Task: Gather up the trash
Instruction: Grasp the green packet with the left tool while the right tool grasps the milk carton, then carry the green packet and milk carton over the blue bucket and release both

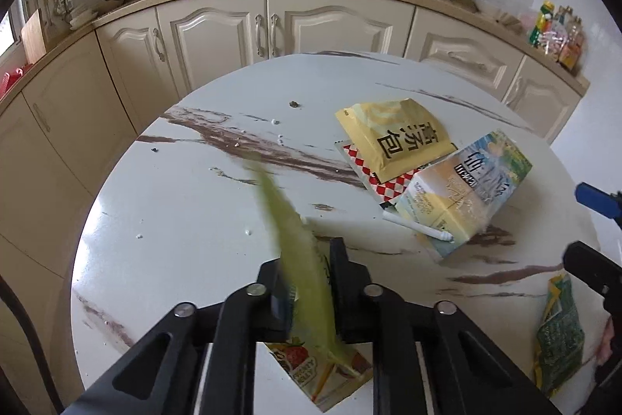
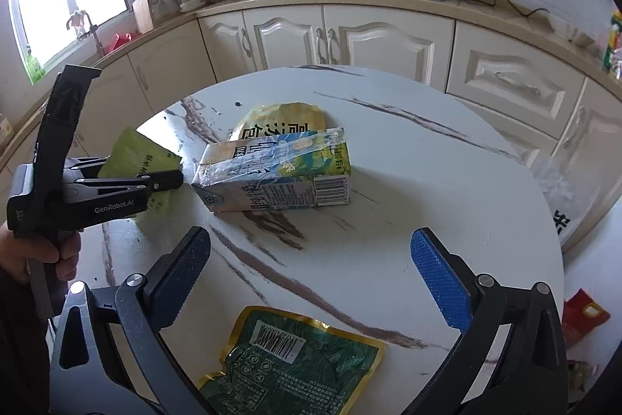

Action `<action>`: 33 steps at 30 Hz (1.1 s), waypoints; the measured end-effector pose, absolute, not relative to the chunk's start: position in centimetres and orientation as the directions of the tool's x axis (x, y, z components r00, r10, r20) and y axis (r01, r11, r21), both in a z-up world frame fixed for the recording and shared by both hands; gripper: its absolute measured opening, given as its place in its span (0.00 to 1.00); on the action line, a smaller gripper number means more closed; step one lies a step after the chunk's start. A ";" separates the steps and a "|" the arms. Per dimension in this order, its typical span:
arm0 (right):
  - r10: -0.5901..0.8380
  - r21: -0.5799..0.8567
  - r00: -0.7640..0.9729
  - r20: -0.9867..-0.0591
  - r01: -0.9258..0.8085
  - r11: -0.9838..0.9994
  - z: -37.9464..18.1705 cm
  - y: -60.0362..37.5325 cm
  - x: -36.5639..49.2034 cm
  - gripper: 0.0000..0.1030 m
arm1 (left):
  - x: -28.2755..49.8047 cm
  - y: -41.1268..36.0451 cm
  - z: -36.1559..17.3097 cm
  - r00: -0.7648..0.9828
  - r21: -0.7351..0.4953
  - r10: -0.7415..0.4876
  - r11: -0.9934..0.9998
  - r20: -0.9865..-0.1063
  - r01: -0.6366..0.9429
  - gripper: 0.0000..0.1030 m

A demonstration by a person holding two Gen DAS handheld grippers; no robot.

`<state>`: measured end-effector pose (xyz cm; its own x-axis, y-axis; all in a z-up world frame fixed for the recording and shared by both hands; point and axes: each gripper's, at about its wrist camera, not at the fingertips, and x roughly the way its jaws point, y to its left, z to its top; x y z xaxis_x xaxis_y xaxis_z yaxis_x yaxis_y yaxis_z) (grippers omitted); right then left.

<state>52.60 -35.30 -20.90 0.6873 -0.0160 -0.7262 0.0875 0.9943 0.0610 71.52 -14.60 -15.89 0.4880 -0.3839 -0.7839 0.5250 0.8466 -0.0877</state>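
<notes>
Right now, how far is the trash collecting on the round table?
Nothing looks finished yet. In hand: the left tool is shut on a light green wrapper. The right tool is open above the dark green packet. Still on the table: the milk carton, the yellow soup packet, the red checkered packet and the strawberry wrapper.
</notes>
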 end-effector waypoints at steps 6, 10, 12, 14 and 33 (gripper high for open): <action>-0.018 -0.064 0.670 -0.742 -0.044 0.997 -20.7 -36.1 55.7 1.00 | 68.4 -11.8 -13.5 0.534 -0.115 -0.442 0.836 -0.721 0.536 0.07; 0.024 -0.120 0.619 -0.785 -0.191 0.974 -21.5 -35.5 58.6 1.00 | 65.2 -9.9 -12.0 0.558 -0.128 -0.465 0.834 -0.688 0.537 0.07; 0.034 -0.143 0.608 -0.793 -0.241 0.960 -22.0 -35.1 59.6 1.00 | 63.5 -9.4 -11.4 0.571 -0.120 -0.466 0.834 -0.676 0.539 0.07; 0.030 -0.173 0.597 -0.802 -0.279 0.945 -22.5 -34.5 60.5 1.00 | 61.9 -8.6 -11.0 0.582 -0.119 -0.466 0.837 -0.666 0.534 0.07; 0.164 -0.056 0.437 -0.884 -0.448 0.892 -24.0 -31.2 62.9 0.45 | 56.0 -5.8 -8.8 0.564 -0.123 -0.470 0.830 -0.679 0.544 0.07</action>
